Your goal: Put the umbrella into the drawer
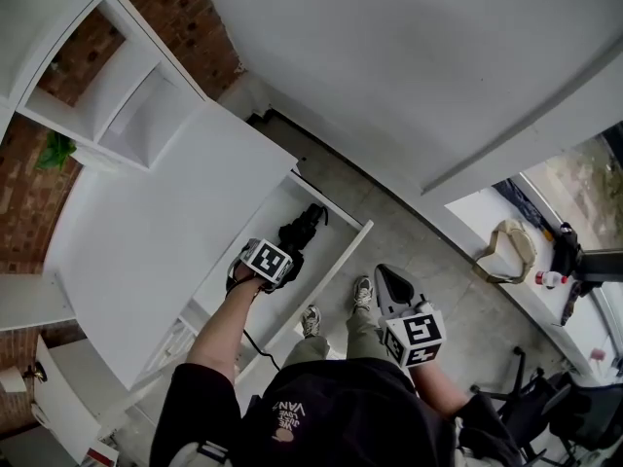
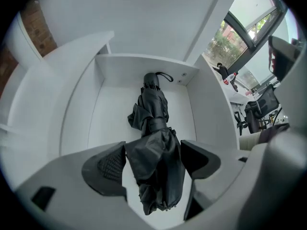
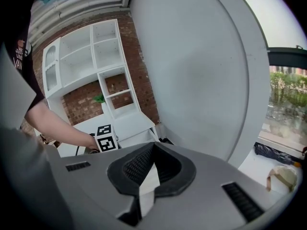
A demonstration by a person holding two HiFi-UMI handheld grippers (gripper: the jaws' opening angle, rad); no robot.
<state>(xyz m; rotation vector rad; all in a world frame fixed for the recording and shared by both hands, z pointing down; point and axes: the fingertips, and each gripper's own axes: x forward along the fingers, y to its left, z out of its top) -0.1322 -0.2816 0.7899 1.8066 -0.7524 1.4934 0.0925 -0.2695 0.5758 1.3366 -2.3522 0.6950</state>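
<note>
A black folded umbrella [image 1: 304, 228] lies lengthwise in the open white drawer [image 1: 343, 257]. In the left gripper view the umbrella [image 2: 156, 143] rests on the drawer floor with its strap loop toward the far wall [image 2: 144, 61]. My left gripper [image 1: 275, 263] hangs straight above it, pointing down. The left gripper [image 2: 153, 158] is open, its pads standing clear on either side of the cloth. My right gripper [image 1: 391, 282] is held out over the floor to the right of the drawer. In its own view the right gripper [image 3: 153, 146] has its tips together with nothing held.
The drawer belongs to a white cabinet [image 1: 156, 232] with open shelves [image 1: 112, 90] against a brick wall. The person's feet [image 1: 336, 309] stand on the floor beside the drawer front. A window sill with a bag [image 1: 508, 246] and an office chair [image 1: 545, 397] are at the right.
</note>
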